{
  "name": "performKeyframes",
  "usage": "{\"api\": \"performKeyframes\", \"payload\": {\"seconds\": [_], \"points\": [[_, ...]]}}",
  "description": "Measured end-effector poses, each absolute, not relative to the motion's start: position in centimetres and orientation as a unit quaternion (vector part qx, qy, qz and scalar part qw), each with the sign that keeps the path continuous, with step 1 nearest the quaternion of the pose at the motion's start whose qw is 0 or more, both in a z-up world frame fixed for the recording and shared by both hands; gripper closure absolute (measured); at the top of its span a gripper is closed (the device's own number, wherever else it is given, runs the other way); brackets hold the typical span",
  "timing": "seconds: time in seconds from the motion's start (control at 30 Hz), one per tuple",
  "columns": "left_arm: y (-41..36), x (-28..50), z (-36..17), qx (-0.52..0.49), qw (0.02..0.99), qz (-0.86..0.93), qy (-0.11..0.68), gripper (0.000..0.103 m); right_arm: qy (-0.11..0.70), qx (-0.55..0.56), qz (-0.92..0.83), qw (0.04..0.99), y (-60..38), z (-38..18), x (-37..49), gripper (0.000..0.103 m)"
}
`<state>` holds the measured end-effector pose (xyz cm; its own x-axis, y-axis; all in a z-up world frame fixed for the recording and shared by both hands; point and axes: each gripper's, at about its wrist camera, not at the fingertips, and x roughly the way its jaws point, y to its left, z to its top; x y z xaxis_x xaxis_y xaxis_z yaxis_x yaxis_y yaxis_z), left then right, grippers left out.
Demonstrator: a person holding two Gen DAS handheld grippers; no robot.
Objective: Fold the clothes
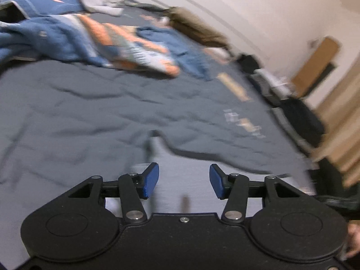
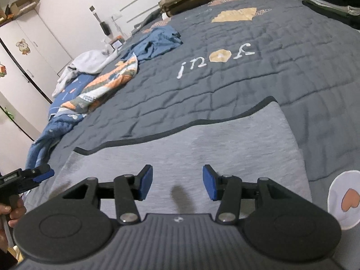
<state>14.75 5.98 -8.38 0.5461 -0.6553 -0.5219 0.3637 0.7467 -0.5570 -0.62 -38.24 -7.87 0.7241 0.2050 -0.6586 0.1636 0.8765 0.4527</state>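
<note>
Grey garment point(image 2: 202, 148), dark-trimmed edge, spread flat on quilted bed cover point(image 2: 247, 85), directly beneath both grippers.

Left gripper point(image 1: 184, 181): fingers spread, nothing between them, above the garment's near part. Right gripper point(image 2: 177, 183): fingers likewise parted and empty, over the same cloth; the left tool also shows at this view's left edge, with a hand point(image 2: 13, 209) on its grip. Garment lies smooth in a roughly rectangular patch; whether that is a laid-out piece or one already folded over cannot be told. Loose items farther up the bed: blue garment point(image 2: 157, 42), orange-striped piece point(image 2: 108, 85), white bundle point(image 2: 90, 61). Neat stacks point(image 2: 326, 4) at far corner suggest folded pieces; judged partway, several left.
</note>
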Motion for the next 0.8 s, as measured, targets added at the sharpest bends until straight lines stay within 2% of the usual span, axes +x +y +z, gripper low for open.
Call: {"api": "performKeyframes", "payload": {"seconds": [0.13,0.23,0.33,0.63,0.8], "points": [[4.3,15.0,-10.0,-0.209,0.824,-0.344,0.399,0.053,0.368,0.242,0.017,0.898,-37.1,-7.4,-1.1,0.055],[3.4,15.5,-11.9,-0.172,0.817,-0.325,0.444,0.053,0.366,0.237,0.021,0.900,-36.3,-7.1,-1.5,0.055],[4.7,15.9,-13.0,-0.205,0.809,-0.307,0.458,0.054,0.378,0.235,0.021,0.895,-35.9,-7.6,-2.1,0.055],[7.7,13.7,-9.8,-0.232,0.842,-0.266,0.409,0.054,0.377,0.228,0.044,0.897,-33.3,-7.4,-4.0,0.055],[6.4,11.3,-8.5,-0.213,0.839,-0.298,0.402,0.047,0.378,0.218,0.065,0.898,-31.4,-7.1,-4.7,0.055]]}}
